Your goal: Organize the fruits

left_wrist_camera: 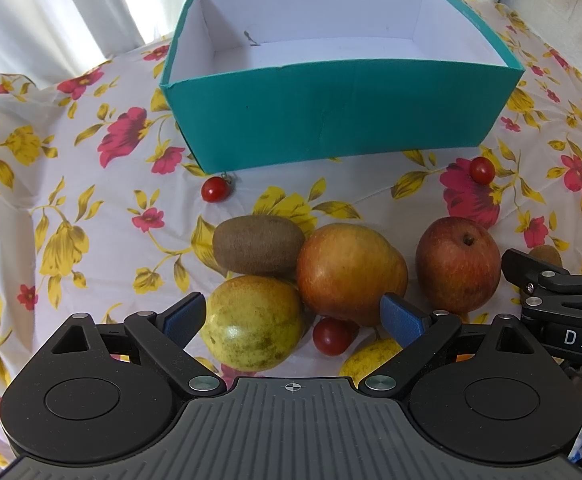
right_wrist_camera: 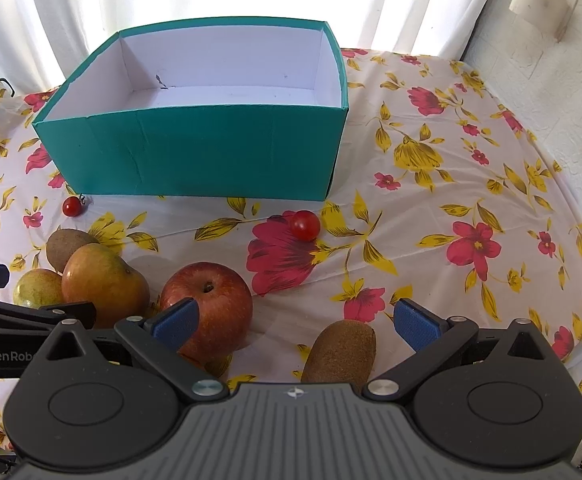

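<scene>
**Both grippers open over the fruit cluster; box holding no fruit**

The left gripper (left_wrist_camera: 293,318) is hovering low over the near group of fruit with its jaws spread wide, gripping nothing. Between its blue pads (left_wrist_camera: 183,318) are sitting a green-yellow round fruit (left_wrist_camera: 253,324) and a cherry tomato (left_wrist_camera: 332,336); a second yellow fruit (left_wrist_camera: 365,358) is partly hiding under the right pad. Just beyond, a kiwi (left_wrist_camera: 258,245) is touching a mango (left_wrist_camera: 349,274), which is leaning against the green-yellow fruit.

The right gripper (right_wrist_camera: 295,322) is likewise standing open and empty. A red apple (right_wrist_camera: 207,310) is lying just behind its left pad, and a second kiwi (right_wrist_camera: 341,352) is lying between the fingers, nearer the right pad; contact with either cannot be told.

The teal cardboard box (right_wrist_camera: 195,152) is sitting at the far side of the floral tablecloth (right_wrist_camera: 471,200), its white interior showing no fruit. One stemmed cherry tomato (right_wrist_camera: 72,207) is resting near the box's front left corner; another loose tomato (right_wrist_camera: 305,225) is lying in front of the box's right end, well apart from the apple
</scene>
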`<state>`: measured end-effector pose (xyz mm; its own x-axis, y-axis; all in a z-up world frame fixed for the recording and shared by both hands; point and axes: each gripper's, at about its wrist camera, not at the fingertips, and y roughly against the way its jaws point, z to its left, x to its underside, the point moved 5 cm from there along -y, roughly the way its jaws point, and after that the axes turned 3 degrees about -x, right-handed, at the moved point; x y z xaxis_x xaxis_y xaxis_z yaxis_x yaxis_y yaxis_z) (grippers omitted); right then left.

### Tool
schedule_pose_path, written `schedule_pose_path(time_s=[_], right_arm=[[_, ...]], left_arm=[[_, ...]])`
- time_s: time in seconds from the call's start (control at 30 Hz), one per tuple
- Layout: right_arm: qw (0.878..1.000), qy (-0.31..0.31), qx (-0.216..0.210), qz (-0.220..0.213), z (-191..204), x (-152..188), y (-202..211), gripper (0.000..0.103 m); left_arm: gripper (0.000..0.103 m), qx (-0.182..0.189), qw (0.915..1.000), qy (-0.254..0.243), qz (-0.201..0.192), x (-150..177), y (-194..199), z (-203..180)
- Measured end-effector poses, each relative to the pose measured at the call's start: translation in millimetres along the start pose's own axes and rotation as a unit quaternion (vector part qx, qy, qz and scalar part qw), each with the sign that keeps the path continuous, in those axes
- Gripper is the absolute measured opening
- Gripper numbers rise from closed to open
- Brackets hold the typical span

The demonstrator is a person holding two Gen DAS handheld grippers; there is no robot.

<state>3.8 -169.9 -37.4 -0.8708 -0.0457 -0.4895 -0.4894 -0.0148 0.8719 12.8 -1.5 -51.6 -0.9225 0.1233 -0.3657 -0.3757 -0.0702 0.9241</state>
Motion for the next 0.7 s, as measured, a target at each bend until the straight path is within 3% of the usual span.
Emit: schedule_pose_path(time_s=[0.7], right_arm=[[1.000,0.000,-0.002,-0.001,-2.9,1.6,1.8,0.103]], left_arm=[[0.097,-0.003,1.0000,-0.006,0.001,0.4,2.0,-2.7]])
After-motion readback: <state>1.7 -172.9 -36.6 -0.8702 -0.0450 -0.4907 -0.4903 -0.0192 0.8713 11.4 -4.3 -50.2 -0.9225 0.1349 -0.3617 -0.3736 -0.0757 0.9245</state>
